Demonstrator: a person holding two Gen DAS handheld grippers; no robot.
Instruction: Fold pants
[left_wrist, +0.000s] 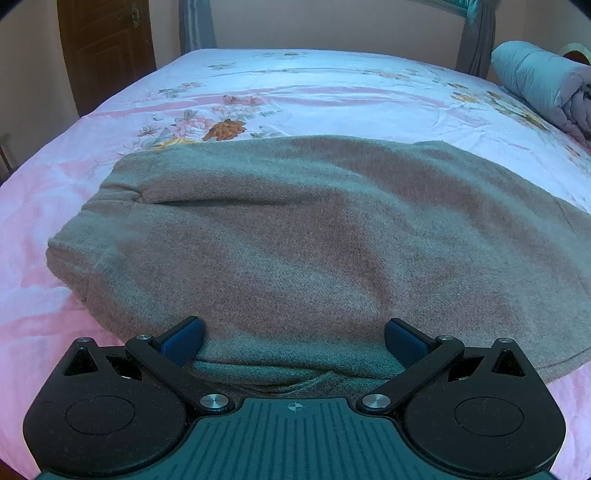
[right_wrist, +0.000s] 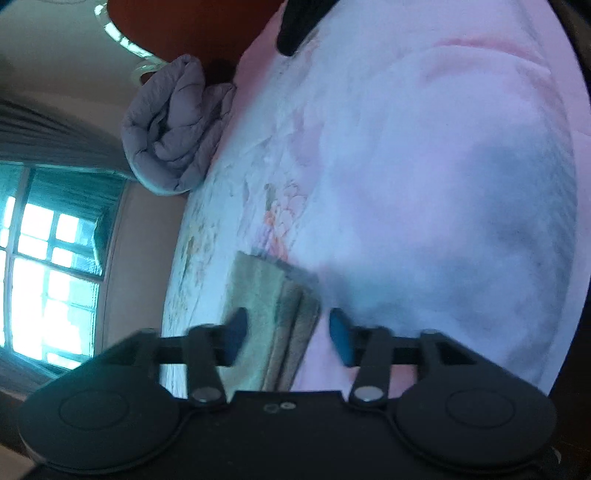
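Pants (left_wrist: 295, 236) are being seen laid flat on the bed (left_wrist: 314, 92), already folded at least once into a broad grey-brown slab. In the left wrist view the long axis is running left to right across the frame; a rounded fold is lying at the left end, and the right end is passing out of frame.

Left tool (left_wrist: 294, 341): jaws are being held wide apart, astride the near edge of the pants. Layered fabric is sitting in the gap, but the blue pads (left_wrist: 184, 341) are not closing on it; nothing is being gripped.

Right tool (right_wrist: 288, 334): the view is rolled sideways and motion-blurred. Jaws are being held open. A stacked edge of the pants (right_wrist: 273, 314) is lying between the fingers, nearer the left one, with several layers showing. No clamping is being seen; contact with the pads cannot be told.

A rolled grey quilt (left_wrist: 543, 85) is lying well apart, at the far right of the bed.

Judgement: both tools are being set at the near edge, the left at mid-length, the right at an end. The coming move is probably turning on that left-right axis, so one end would be carried across toward the other, each tool first closing on every layer.
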